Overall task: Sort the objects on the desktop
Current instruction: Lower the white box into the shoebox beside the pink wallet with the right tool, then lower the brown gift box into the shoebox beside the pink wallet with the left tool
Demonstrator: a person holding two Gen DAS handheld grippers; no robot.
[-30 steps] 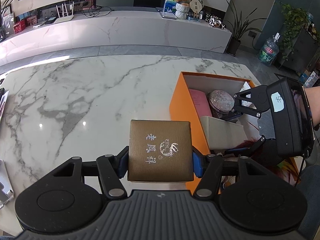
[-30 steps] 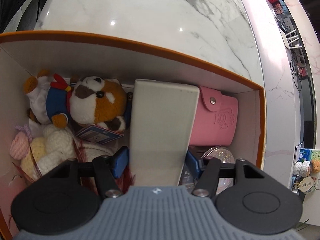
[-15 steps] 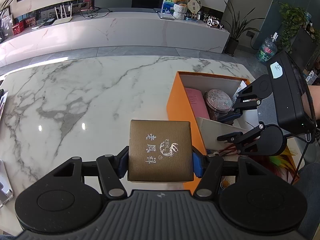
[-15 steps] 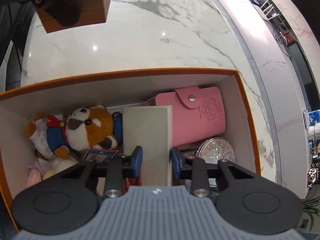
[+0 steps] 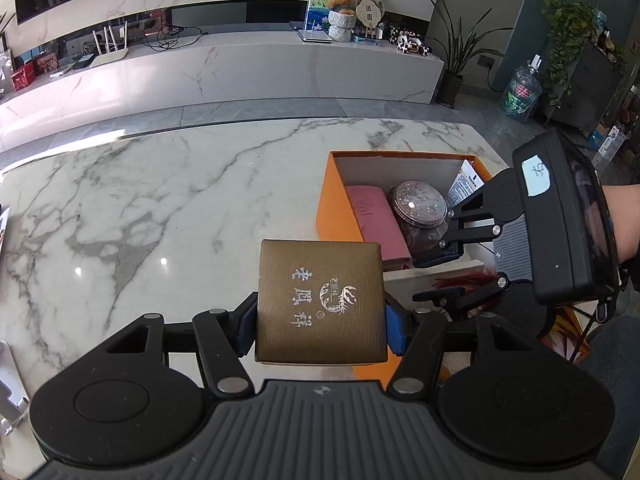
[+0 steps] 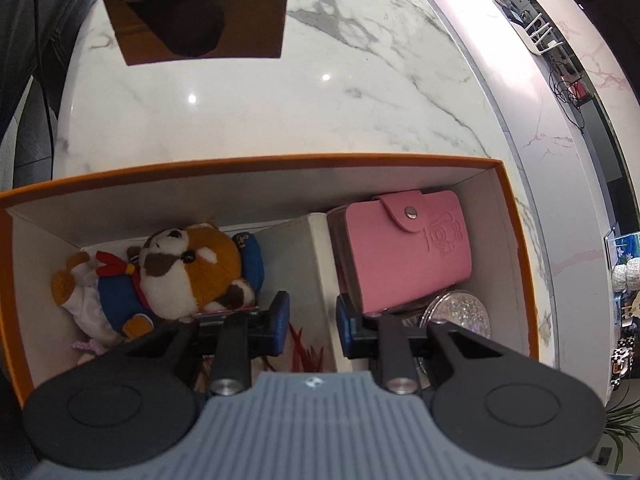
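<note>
- Left wrist view: the left gripper (image 5: 320, 320) grips a brown box (image 5: 320, 300) with silver characters on its lid; both blue pads press its sides, so the hold is firm.
- The brown box hangs above the marble table (image 5: 160, 208), just beside the near wall of the orange box (image 5: 330, 216), not yet over its opening.
- In the same view the right gripper (image 5: 444, 272) reaches into the orange box from the right, near the pink wallet (image 5: 378, 220) and the glitter disc (image 5: 420, 210).
- I judge the step in hand to be placing the brown box inside. To do it well, the right gripper should first leave the opening, so the two tools do not collide.
- Right wrist view: the jaws of the right gripper (image 6: 310, 322) have just been closing. A thin gap is between the pads and they hold nothing; the white divider (image 6: 320, 264) lies below them.
- The orange box (image 6: 280, 162) is crowded: a plush animal (image 6: 188, 268) fills the left part, while the wallet (image 6: 412, 252) and disc (image 6: 460, 312) fill the right part.
- Free floor is hard to see, so the brown box (image 6: 248, 8) will probably rest on top of something. It is better to lower it flat and release it only when it sits stable.
</note>
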